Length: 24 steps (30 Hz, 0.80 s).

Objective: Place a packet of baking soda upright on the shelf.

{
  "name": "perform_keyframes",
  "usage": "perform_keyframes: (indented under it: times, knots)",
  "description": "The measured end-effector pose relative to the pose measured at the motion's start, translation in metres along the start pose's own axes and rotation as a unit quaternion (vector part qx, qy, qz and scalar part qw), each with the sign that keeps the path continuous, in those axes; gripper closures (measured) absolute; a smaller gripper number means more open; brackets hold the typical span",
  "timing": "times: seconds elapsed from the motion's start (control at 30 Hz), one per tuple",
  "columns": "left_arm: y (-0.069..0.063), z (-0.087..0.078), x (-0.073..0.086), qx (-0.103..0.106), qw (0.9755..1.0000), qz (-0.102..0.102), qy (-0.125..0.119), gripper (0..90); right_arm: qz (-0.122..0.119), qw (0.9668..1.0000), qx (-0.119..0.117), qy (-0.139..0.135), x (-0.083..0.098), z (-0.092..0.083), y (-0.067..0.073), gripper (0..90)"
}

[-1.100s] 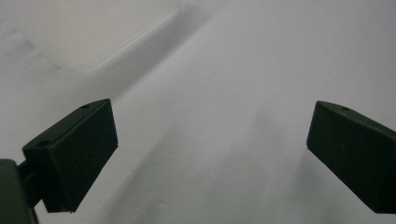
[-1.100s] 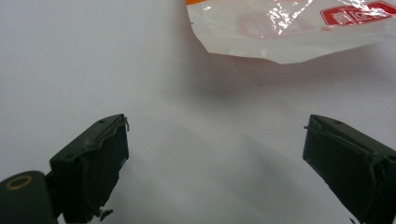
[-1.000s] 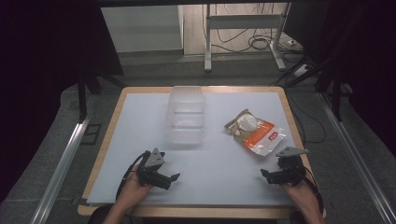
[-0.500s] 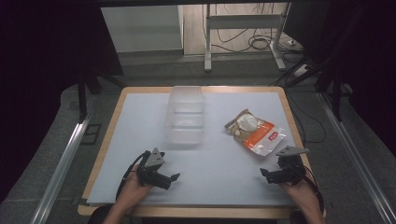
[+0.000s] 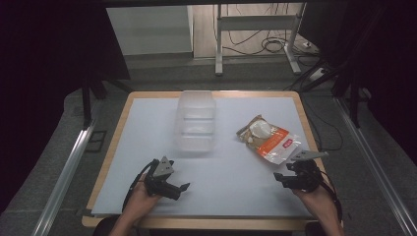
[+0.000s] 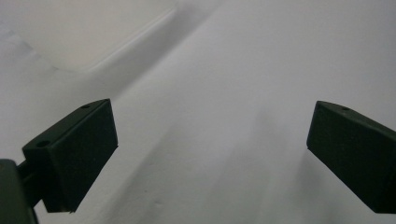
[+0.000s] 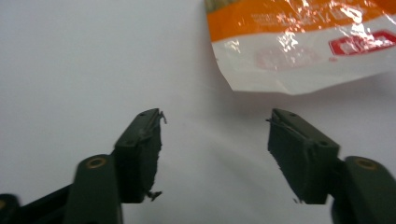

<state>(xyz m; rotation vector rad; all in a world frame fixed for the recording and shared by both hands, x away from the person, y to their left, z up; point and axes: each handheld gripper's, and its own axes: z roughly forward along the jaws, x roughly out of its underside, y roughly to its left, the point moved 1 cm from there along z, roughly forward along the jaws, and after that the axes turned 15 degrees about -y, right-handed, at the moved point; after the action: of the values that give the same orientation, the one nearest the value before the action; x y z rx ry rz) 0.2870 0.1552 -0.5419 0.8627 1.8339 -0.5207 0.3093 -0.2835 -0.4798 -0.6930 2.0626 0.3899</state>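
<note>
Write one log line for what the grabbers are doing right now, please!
left gripper: open, holding nothing | right gripper: open, holding nothing, near snack packet | clear plastic container: mid-table, untouched

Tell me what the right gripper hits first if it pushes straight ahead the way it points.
Probably the snack packet: its white bottom edge lies just ahead of the open right gripper, slightly toward one side, with bare table between.

L gripper (image 6: pixel 210 154) | 2 jaws wide apart, nothing btwn | over white table (image 6: pixel 243 84)
</note>
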Motion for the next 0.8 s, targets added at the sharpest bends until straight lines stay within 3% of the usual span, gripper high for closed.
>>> perform_keyframes:
  times: [0.33,0.43,0.8]
  knots:
    - [0.0,0.0,0.0,0.0,1.0,-0.001,0.001,1.9,0.004,0.9998,-0.01,-0.014,-0.016,-0.004,-0.003,53.7]
    - [0.0,0.0,0.0,0.0,1.0,-0.001,0.001,1.9,0.007,0.9997,-0.013,-0.018,-0.02,0.0,-0.005,57.7]
    - [0.001,0.0,0.0,0.002,1.0,-0.009,0.001,1.9,-0.021,0.9994,-0.017,-0.022,-0.045,0.023,-0.013,75.8]
